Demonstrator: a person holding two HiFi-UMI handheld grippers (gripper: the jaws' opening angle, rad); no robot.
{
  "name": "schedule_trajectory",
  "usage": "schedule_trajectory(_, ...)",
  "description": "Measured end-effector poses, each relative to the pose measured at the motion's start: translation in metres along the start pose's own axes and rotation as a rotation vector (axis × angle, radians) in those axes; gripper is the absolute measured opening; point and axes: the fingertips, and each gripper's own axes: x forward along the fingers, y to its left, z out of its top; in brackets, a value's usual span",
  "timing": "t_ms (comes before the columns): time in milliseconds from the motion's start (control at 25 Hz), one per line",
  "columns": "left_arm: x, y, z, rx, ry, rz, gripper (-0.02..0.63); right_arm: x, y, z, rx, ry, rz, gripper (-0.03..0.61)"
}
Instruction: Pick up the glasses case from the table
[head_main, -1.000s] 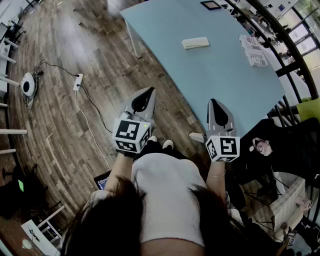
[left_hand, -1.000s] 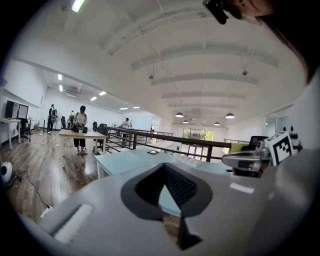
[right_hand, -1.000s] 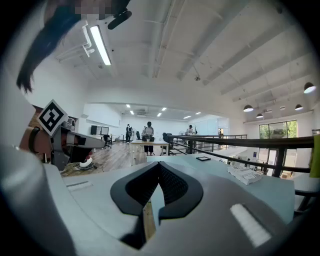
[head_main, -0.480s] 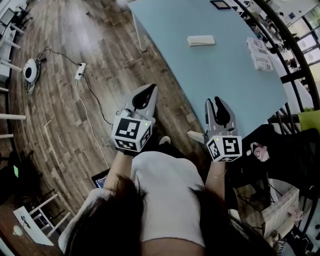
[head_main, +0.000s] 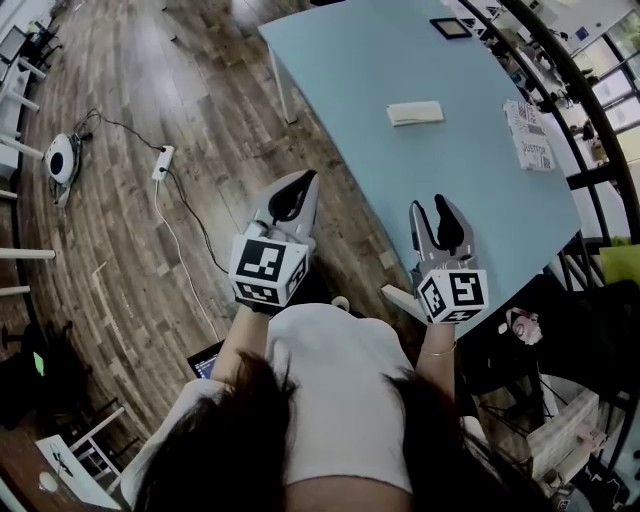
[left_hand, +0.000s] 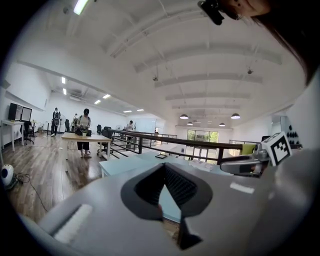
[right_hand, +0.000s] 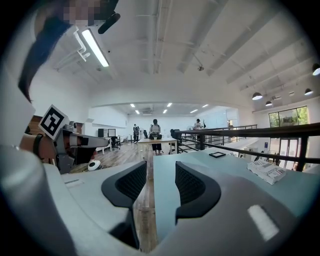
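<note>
The glasses case (head_main: 415, 113), a pale oblong box, lies on the light blue table (head_main: 370, 60), well ahead of both grippers. My right gripper (head_main: 432, 208) hovers over the table's near edge; its jaws have just been opening, with nothing between them. The right gripper view shows the open gap (right_hand: 161, 169) over the table edge, and the case does not show there. My left gripper (head_main: 303, 182) is over the wooden floor beside the table, its jaws closed tip to tip (left_hand: 164, 166) and empty.
A printed booklet (head_main: 531, 134) and a dark framed item (head_main: 451, 28) lie further along the table. A white table leg (head_main: 283, 95), a power strip with cable (head_main: 160, 163) and a round white device (head_main: 60, 160) are on the floor. A railing (head_main: 590, 110) runs behind the table.
My right gripper's jaws have gone from closed to parted. Both grippers have moved closer to the table, and the case now sits lower and further right in the head view.
</note>
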Motion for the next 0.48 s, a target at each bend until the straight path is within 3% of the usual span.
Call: schedule_trajectory(480, 0.082, 0.111, 0.03, 0.031, 0.0, -0.07, 0.057, 0.128, -0.003, 0.016, 0.052, 0.03, -0.097, 0.212)
